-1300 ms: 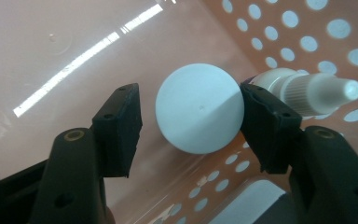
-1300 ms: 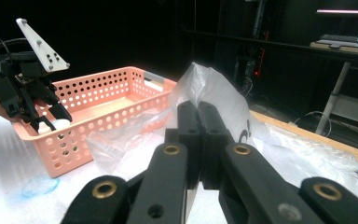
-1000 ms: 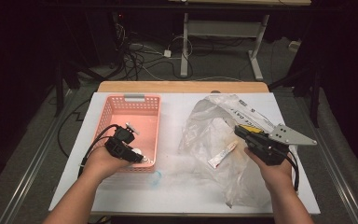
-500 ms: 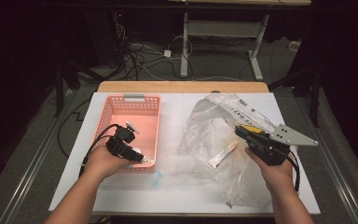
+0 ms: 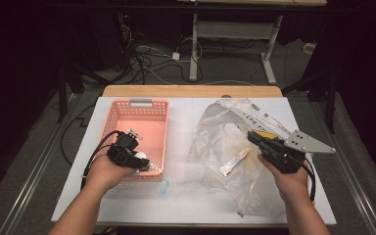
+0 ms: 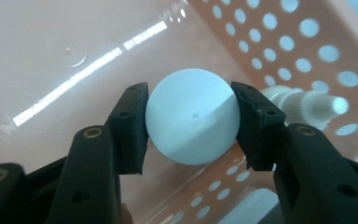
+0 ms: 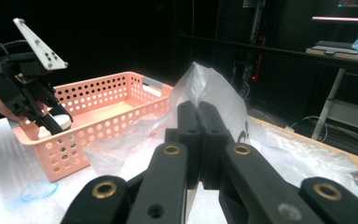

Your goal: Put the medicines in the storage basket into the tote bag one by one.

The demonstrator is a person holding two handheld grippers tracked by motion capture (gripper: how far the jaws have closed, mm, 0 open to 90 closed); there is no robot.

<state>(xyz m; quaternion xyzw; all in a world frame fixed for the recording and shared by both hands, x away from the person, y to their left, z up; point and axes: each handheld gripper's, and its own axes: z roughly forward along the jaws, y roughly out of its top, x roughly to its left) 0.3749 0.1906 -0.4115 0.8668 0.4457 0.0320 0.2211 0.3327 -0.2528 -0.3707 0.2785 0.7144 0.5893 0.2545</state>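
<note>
White ball (image 6: 192,122) sits clamped between the left hand-held gripper's (image 6: 191,126) jaws, low inside the pink basket (image 5: 147,110) at its near wall, beside a small white bottle (image 6: 307,103). The smooth ball could squirt free if the squeeze loosens. The right hand-held gripper (image 7: 199,116), jaws together, hovers right of the basket over the plastic bag (image 5: 215,127).

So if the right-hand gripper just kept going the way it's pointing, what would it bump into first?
Most likely the clear plastic bag bunched just ahead of the right gripper; depth is hard to judge.

White-topped table (image 5: 186,205) with pink basket (image 5: 139,104), crumpled clear plastic bag (image 5: 215,127), small tube (image 5: 233,162).
</note>
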